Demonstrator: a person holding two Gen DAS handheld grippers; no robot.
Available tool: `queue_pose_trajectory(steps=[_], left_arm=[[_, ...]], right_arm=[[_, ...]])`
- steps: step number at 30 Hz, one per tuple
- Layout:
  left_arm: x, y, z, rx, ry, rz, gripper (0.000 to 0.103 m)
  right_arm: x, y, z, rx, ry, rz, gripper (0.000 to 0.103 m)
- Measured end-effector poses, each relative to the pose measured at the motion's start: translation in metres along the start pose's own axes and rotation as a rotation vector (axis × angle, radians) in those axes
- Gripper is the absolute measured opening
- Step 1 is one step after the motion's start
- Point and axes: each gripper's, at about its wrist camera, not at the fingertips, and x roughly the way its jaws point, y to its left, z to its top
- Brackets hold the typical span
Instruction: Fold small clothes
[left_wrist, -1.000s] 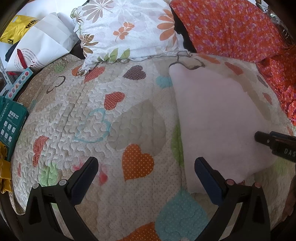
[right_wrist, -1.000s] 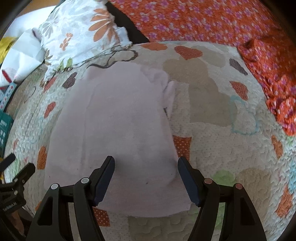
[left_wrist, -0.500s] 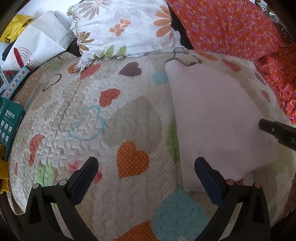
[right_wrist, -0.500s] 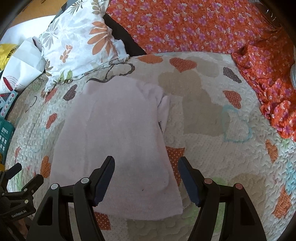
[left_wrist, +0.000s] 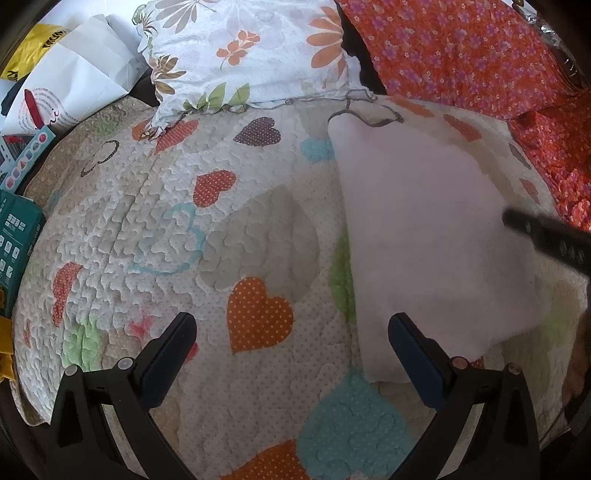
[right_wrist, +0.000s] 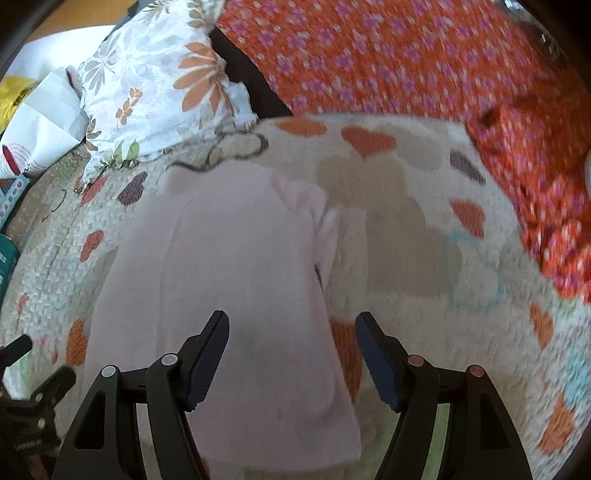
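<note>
A pale pink small garment (left_wrist: 424, 236) lies flat on the heart-patterned quilt (left_wrist: 184, 229), lengthwise away from me. In the right wrist view the garment (right_wrist: 229, 266) has one sleeve folded along its right side. My left gripper (left_wrist: 291, 332) is open and empty above the quilt, just left of the garment's near left corner. My right gripper (right_wrist: 291, 332) is open and empty above the garment's near right edge. The right gripper's finger also shows at the right of the left wrist view (left_wrist: 546, 236).
A floral pillow (left_wrist: 251, 51) lies at the head of the quilt. An orange flowered blanket (left_wrist: 461, 51) covers the far right. White paper bags (left_wrist: 74, 85) and a teal box (left_wrist: 14, 243) sit off the quilt's left edge.
Both grippers have drawn back and risen a little from the garment, staying open. The right wrist view is now blurred by motion. The garment has not moved.
</note>
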Motion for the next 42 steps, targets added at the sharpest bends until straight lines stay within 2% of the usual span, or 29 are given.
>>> queue_pose_trajectory(steps=[2,3,4,7,9,12,14,16,20,22,24,27,28,31,32,37,42], left_arm=[[0.002,0.001,0.001,-0.005,0.003,-0.001,0.103],[0.003,0.002,0.001,-0.008,0.005,0.0,0.103],[0.004,0.003,0.001,-0.009,0.008,0.001,0.103],[0.007,0.004,0.002,-0.009,0.02,0.0,0.103],[0.008,0.004,0.001,-0.01,0.023,-0.001,0.103],[0.007,0.006,0.002,-0.016,0.021,0.0,0.103],[0.007,0.008,0.003,-0.025,0.021,-0.002,0.103],[0.006,0.01,0.003,-0.037,0.021,-0.007,0.103],[0.005,0.009,0.003,-0.032,0.015,0.002,0.103],[0.007,0.008,0.003,-0.031,0.021,0.005,0.103],[0.008,0.007,0.002,-0.027,0.023,0.012,0.103],[0.008,0.007,0.002,-0.026,0.024,0.015,0.103],[0.008,0.007,0.002,-0.028,0.023,0.013,0.103],[0.008,0.007,0.002,-0.031,0.02,0.011,0.103],[0.007,0.008,0.003,-0.035,0.021,0.008,0.103],[0.003,0.011,0.004,-0.04,0.023,-0.006,0.103],[-0.01,0.012,0.001,-0.031,-0.011,0.013,0.103]], right_arm=[[0.001,0.007,0.012,-0.028,-0.044,-0.013,0.072],[0.002,0.01,0.018,-0.035,-0.062,-0.007,0.062],[0.004,0.015,0.025,-0.035,-0.074,0.027,0.059],[0.016,0.028,0.033,-0.02,-0.033,0.162,0.057],[0.027,0.039,0.035,-0.039,0.004,0.196,0.057],[0.04,0.04,0.035,-0.058,0.039,0.141,0.057],[0.047,0.023,0.036,-0.017,0.048,0.035,0.058],[0.045,0.002,0.038,0.054,0.049,-0.031,0.059],[0.03,-0.015,0.039,0.14,0.013,0.03,0.06],[0.022,-0.006,0.04,0.118,-0.02,0.079,0.06],[0.016,0.011,0.04,0.068,-0.043,0.152,0.066],[0.023,0.031,0.039,0.014,-0.012,0.206,0.067],[0.028,0.033,0.039,0.007,0.004,0.191,0.067],[0.033,0.024,0.037,0.022,0.013,0.045,0.067],[0.033,0.016,0.038,0.049,0.007,0.021,0.067],[0.025,-0.02,0.04,0.193,0.011,0.052,0.07],[0.014,-0.017,0.033,0.184,0.018,0.06,0.07]])
